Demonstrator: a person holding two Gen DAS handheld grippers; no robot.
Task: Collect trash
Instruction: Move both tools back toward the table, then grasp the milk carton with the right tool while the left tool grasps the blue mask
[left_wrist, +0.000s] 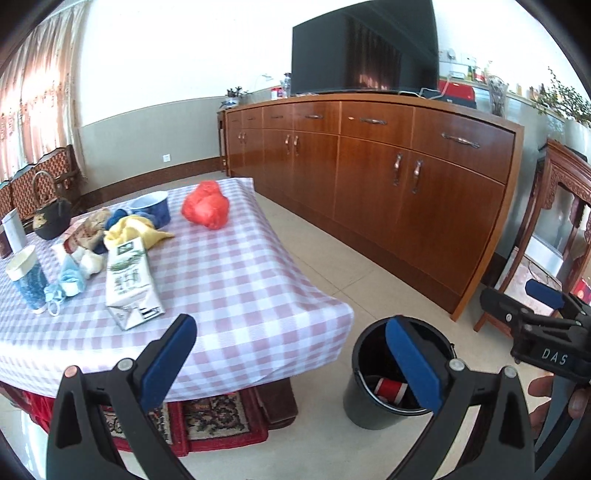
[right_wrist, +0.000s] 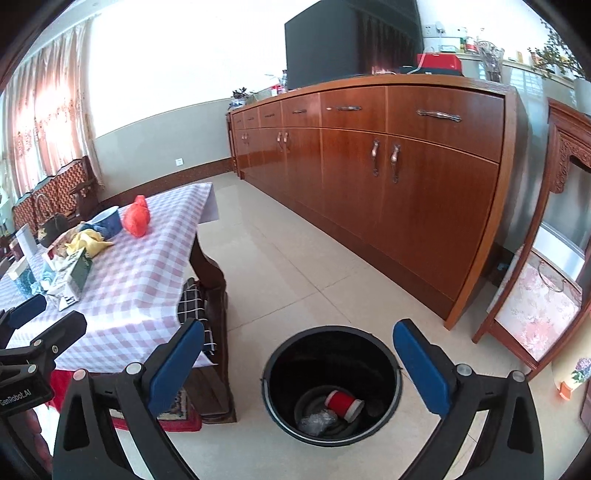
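the round black plastic bin (right_wrist: 332, 384) stands on the pale tiled floor (right_wrist: 295, 280) just beside the corner of the low table with the pink-and-white checked cloth (left_wrist: 236, 280). inside it a red can with white ends (right_wrist: 343, 403) lies on its side on the bottom, its long axis running from upper left to lower right in the right wrist view, next to a crumpled clear wrapper (right_wrist: 317, 421).

the right gripper (right_wrist: 297, 363) hangs above the bin with its blue-padded fingers (right_wrist: 421, 369) spread wide and released, nothing between them. the left gripper (left_wrist: 291, 363) is likewise spread wide and empty, one finger over the table edge, the other over the bin.

on the cloth a flattened green-and-white milk carton (left_wrist: 129, 284) lies flat, its long axis running from the far side of the table toward the near edge, folded end nearest the left gripper. behind it are a crumpled yellow cloth (left_wrist: 136, 229), a red plastic bag (left_wrist: 205, 208), a blue bowl (left_wrist: 153, 208) and a blue-patterned cup with a white rim (left_wrist: 26, 277), which stands upright.
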